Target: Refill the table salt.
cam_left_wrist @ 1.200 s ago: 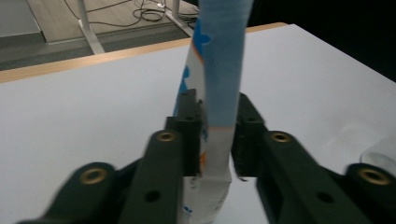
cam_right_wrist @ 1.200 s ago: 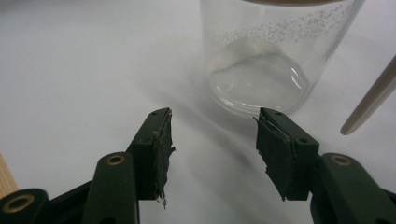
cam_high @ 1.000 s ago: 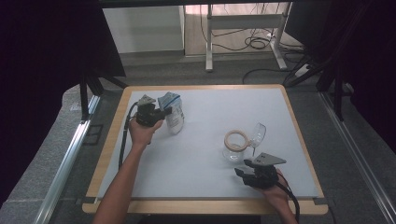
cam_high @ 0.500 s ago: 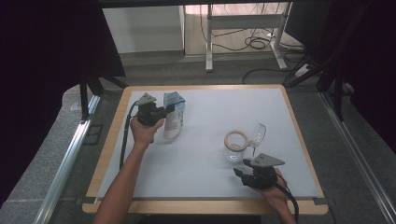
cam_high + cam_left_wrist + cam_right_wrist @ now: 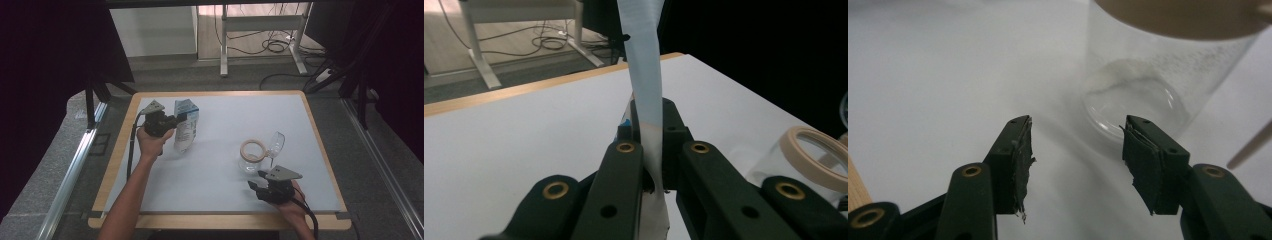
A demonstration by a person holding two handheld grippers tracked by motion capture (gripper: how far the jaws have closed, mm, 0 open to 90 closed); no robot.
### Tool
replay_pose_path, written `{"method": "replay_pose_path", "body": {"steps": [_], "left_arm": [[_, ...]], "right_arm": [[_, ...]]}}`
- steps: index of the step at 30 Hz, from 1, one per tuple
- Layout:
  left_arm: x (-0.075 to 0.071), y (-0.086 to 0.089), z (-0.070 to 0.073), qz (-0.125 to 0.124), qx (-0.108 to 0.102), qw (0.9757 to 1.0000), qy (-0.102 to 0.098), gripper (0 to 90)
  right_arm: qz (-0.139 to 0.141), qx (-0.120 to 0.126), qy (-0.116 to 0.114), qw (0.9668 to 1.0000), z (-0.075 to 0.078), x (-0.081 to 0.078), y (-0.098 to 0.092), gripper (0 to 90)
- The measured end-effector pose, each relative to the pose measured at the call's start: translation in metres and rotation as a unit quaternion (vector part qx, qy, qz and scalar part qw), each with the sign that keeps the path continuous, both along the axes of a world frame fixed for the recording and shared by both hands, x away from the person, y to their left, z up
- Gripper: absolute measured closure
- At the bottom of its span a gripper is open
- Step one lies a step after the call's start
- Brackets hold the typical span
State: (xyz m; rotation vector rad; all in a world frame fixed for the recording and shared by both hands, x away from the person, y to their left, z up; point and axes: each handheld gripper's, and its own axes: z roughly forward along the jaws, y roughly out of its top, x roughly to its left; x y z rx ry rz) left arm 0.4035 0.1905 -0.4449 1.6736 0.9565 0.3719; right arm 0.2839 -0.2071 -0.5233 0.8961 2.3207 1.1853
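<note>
From the high view, a white-topped table (image 5: 210,165) with a wooden rim holds a pale blue and white pouch (image 5: 185,125) near its far left side, standing upright and leaning a little. The left gripper (image 5: 167,122) reaches it from the left and is clamped on the pouch's edge, with the person's left hand (image 5: 150,142) wrapped around the gripper body. Toward the right of the table stands a clear glass jar (image 5: 251,155) with a tan ring around its mouth, and its clear hinged lid (image 5: 275,144) is tipped open just beside it to the right. The right gripper (image 5: 260,186) rests near the front edge, just in front of the jar and apart from it, held by the right hand (image 5: 290,200). In the left gripper view, the two black jaws are pressed together on the thin edge of the pouch (image 5: 646,80), which rises between them as a narrow pale blue strip; the jar's (image 5: 819,155) tan rim shows at the right edge. In the right gripper view, the jaws stand apart with nothing between them, their pads (image 5: 1020,160) frayed, and the jar (image 5: 1148,85) stands just beyond on the white surface, its round base clear through the glass.
</note>
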Motion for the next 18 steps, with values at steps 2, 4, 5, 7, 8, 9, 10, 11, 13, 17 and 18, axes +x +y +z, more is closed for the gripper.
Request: {"method": "replay_pose_path", "body": {"steps": [2, 4, 5, 7, 8, 9, 10, 11, 13, 17, 18], "left_arm": [[-0.002, -0.001, 0.0, -0.005, -0.003, 1.0, 0.001, 89.5], [-0.005, -0.002, 0.0, -0.008, -0.002, 1.0, 0.0, 89.5], [-0.006, -0.003, 0.0, -0.009, -0.003, 1.0, 0.0, 89.4], [-0.008, -0.004, 0.0, -0.013, -0.003, 0.9999, 0.0, 89.4], [-0.01, -0.005, 0.0, -0.013, -0.002, 0.9999, -0.001, 89.4], [-0.011, -0.006, -0.001, -0.015, -0.001, 0.9999, -0.001, 89.4], [-0.012, -0.007, -0.001, -0.017, -0.002, 0.9998, 0.0, 89.4], [-0.013, -0.007, -0.001, -0.018, -0.002, 0.9998, 0.0, 89.4], [-0.015, -0.008, -0.002, -0.022, -0.006, 0.9997, 0.001, 89.4], [-0.019, -0.012, 0.0, -0.028, -0.008, 0.9996, 0.001, 89.4], [-0.02, -0.013, 0.0, -0.031, -0.009, 0.9995, 0.001, 89.5]], "right_arm": [[0.005, 0.003, -0.005, 1.0, 0.001, -0.002, 0.003, 44.7], [0.011, 0.005, -0.008, 0.9999, 0.002, -0.003, 0.006, 44.1], [0.013, 0.009, -0.008, 0.9998, 0.001, -0.004, 0.007, 43.5], [0.014, 0.016, -0.006, 0.9998, 0.001, -0.004, 0.009, 42.2], [0.015, 0.018, -0.003, 0.9997, 0.001, -0.004, 0.009, 41.7], [0.015, 0.02, -0.003, 0.9997, 0.001, -0.004, 0.01, 41.3], [0.016, 0.024, -0.002, 0.9996, 0.0, -0.004, 0.011, 40.9], [0.017, 0.025, -0.002, 0.9995, 0.0, -0.005, 0.012, 40.8], [0.018, 0.026, -0.003, 0.9995, 0.0, -0.005, 0.014, 40.5], [0.02, 0.028, -0.007, 0.9994, -0.001, -0.007, 0.018, 39.3], [0.02, 0.027, -0.009, 0.9994, -0.001, -0.007, 0.02, 39.1]]}}
